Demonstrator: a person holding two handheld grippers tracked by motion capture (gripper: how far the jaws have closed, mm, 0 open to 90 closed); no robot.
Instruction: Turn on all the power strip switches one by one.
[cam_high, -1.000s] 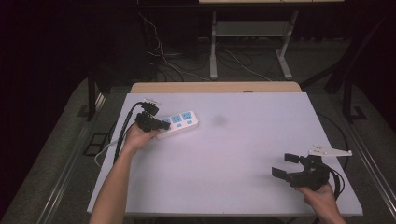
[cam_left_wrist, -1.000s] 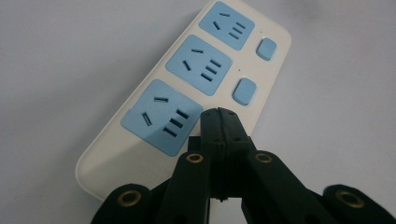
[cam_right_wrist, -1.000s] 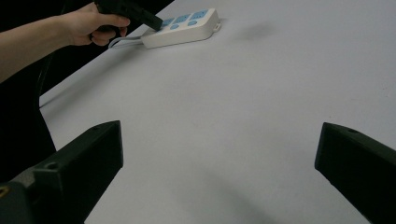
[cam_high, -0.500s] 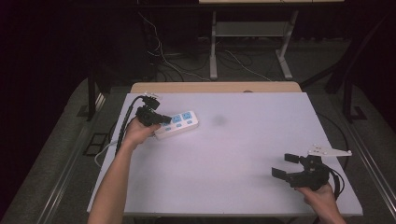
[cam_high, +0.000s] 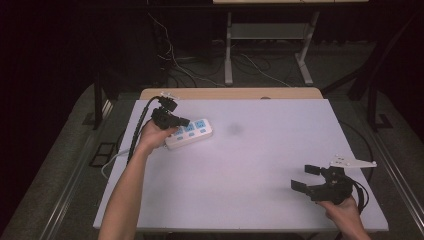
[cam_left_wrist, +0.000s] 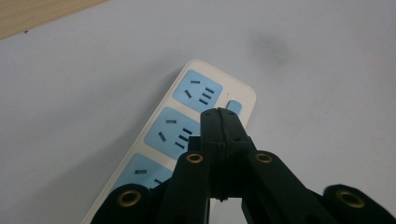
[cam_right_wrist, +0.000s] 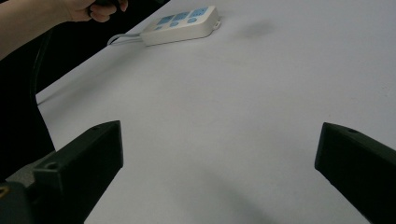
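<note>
A white power strip (cam_high: 194, 132) with blue sockets lies at the far left of the white table (cam_high: 250, 165). My left gripper (cam_high: 183, 121) is shut with nothing between its jaws and hovers just over the strip. In the left gripper view its closed tips (cam_left_wrist: 219, 117) sit above the power strip (cam_left_wrist: 170, 130), close to the small blue switch (cam_left_wrist: 233, 107). My right gripper (cam_high: 306, 177) is open and holds nothing near the table's front right corner. In the right gripper view the right gripper (cam_right_wrist: 219, 140) points across bare table toward the distant power strip (cam_right_wrist: 182, 21).
The strip's white cable (cam_high: 111, 162) drops off the table's left edge. A faint dark smudge (cam_high: 233, 129) marks the table right of the strip. A wooden board (cam_high: 230, 93) runs along the far edge, with cables and a stand on the floor beyond.
My left hand and its shut gripper have shifted slightly toward the far side over the strip. The strip and the right gripper have stayed put.
</note>
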